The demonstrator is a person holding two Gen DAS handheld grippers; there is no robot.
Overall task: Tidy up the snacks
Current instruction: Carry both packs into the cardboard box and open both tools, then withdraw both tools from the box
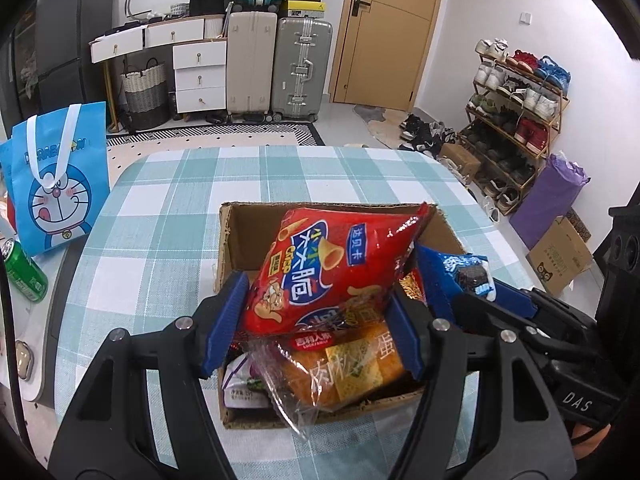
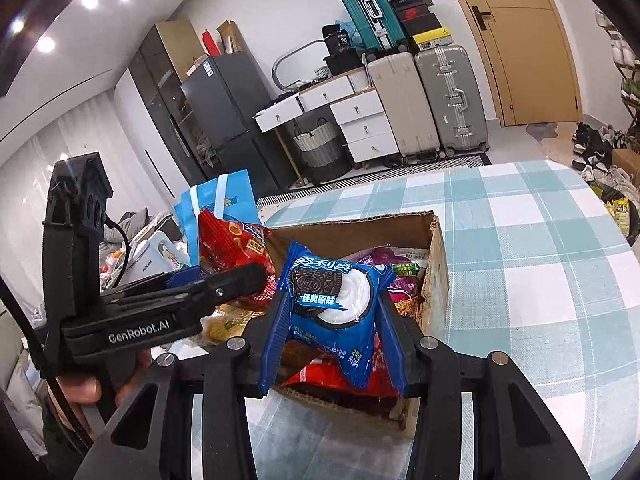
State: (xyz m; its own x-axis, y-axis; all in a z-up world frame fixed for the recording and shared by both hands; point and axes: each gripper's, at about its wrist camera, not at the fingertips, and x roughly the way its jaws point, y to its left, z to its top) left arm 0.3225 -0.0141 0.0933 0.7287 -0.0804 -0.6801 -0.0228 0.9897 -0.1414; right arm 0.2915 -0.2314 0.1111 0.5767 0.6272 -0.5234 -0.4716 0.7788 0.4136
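My left gripper (image 1: 316, 316) is shut on a red crisp bag (image 1: 332, 268), held above an open cardboard box (image 1: 236, 236) on the checked tablecloth. Inside the box lie an orange cake packet (image 1: 352, 364) and a purple-white packet (image 1: 240, 380). My right gripper (image 2: 332, 340) is shut on a blue Oreo packet (image 2: 332, 300), also over the box (image 2: 436, 272). In the right wrist view the left gripper (image 2: 240, 276) comes in from the left with the red bag (image 2: 232, 244). In the left wrist view the Oreo packet (image 1: 468, 272) shows at the right.
A blue cartoon gift bag (image 1: 60, 176) and a green can (image 1: 24, 276) stand left of the table. Suitcases (image 1: 280, 64), white drawers and a door are behind. A shoe rack (image 1: 516, 112) and cardboard boxes stand on the floor to the right. A hand (image 2: 84, 388) holds the left gripper.
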